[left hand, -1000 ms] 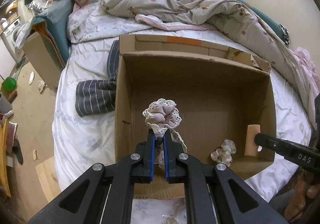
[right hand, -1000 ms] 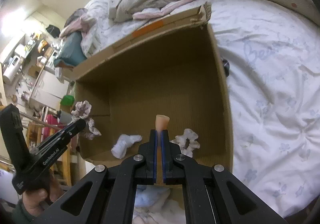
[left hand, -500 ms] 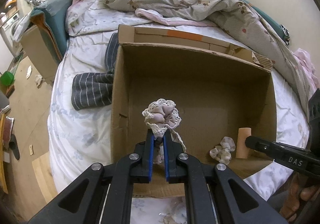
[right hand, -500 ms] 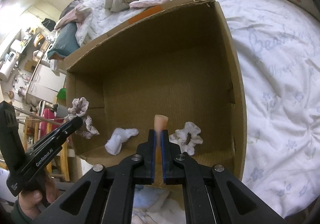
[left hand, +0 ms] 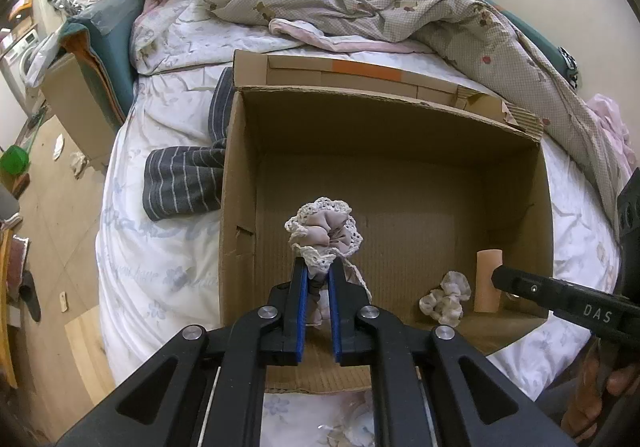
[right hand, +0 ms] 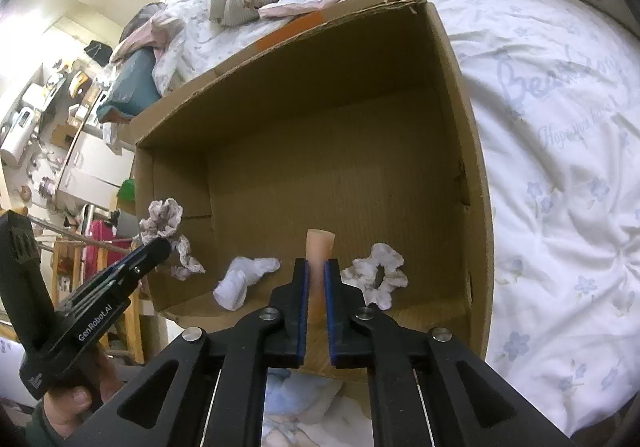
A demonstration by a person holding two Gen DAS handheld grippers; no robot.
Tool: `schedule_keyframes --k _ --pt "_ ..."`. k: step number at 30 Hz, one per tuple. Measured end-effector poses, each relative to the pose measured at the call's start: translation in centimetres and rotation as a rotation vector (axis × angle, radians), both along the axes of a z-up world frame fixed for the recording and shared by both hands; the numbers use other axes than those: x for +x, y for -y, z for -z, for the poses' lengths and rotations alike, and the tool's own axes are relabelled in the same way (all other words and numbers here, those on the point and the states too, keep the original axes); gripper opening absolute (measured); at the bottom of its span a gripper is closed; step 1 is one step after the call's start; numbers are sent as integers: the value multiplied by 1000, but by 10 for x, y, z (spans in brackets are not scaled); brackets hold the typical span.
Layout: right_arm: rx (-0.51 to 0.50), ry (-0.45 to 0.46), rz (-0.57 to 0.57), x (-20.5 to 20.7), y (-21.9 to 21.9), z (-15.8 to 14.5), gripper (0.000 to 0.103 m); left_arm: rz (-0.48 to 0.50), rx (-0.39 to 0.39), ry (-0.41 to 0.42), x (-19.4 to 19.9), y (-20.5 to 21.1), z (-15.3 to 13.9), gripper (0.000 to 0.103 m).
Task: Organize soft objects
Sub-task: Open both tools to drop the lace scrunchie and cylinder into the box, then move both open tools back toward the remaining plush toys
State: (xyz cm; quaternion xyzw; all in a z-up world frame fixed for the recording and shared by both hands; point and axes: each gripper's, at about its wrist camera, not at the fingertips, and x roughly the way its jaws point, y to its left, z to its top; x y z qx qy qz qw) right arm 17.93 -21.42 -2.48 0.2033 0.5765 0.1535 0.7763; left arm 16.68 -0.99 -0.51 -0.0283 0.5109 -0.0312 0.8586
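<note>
An open cardboard box [left hand: 236,183] [right hand: 476,151] lies on the bed. My left gripper [left hand: 318,267] is shut on a pink scrunchie with white lace trim [left hand: 324,233], held over the box's near left part; it also shows in the right wrist view [right hand: 164,219]. My right gripper [right hand: 317,267] is shut on a peach cylinder-shaped soft piece [right hand: 319,259], standing upright at the box's near right corner [left hand: 488,279]. A white floral scrunchie [left hand: 446,299] [right hand: 378,279] and a white crumpled cloth [right hand: 242,281] lie on the box floor.
A grey striped garment [left hand: 182,183] lies on the white sheet left of the box. A crumpled quilt [left hand: 360,3] and pillows [left hand: 112,23] lie at the far side of the bed. More soft items [right hand: 300,403] lie below the box's near edge.
Both grippers have moved slightly forward and lower over the box, keeping their hold. The jaws of both look a little wider apart than before.
</note>
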Motion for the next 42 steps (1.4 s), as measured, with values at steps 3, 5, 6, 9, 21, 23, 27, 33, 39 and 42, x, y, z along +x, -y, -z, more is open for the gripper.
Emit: schedule_keyframes --k 3,5,6,9,21,23,27,33,39,42 --pt "11 3 9 0 1 -1 12 1 -4 4 0 -1 -1 12" --pt "14 9 10 0 1 -2 14 1 -1 8 0 0 -2 14" --pt "15 12 11 0 1 -3 15 1 -2 11 0 0 -3 15" --pt "17 19 15 0 2 -4 28 0 -5 19 -1 0 -6 19" --pt "26 37 33 0 5 -8 63 -28 -13 67 -3 -4 -17 58" --pt "24 43 33 -1 5 -10 63 -32 -17 67 -3 -6 -18 58" --pt "34 48 46 -5 8 -13 63 -38 -18 75 -8 -8 -20 58" --pt "35 54 64 -13 12 -17 63 -38 -14 91 -18 -10 -26 59" --pt "34 52 78 -26 17 -21 63 -44 -8 104 -32 -14 -34 59" --pt "32 46 83 -31 20 -21 63 -51 -8 102 -39 -16 -36 59"
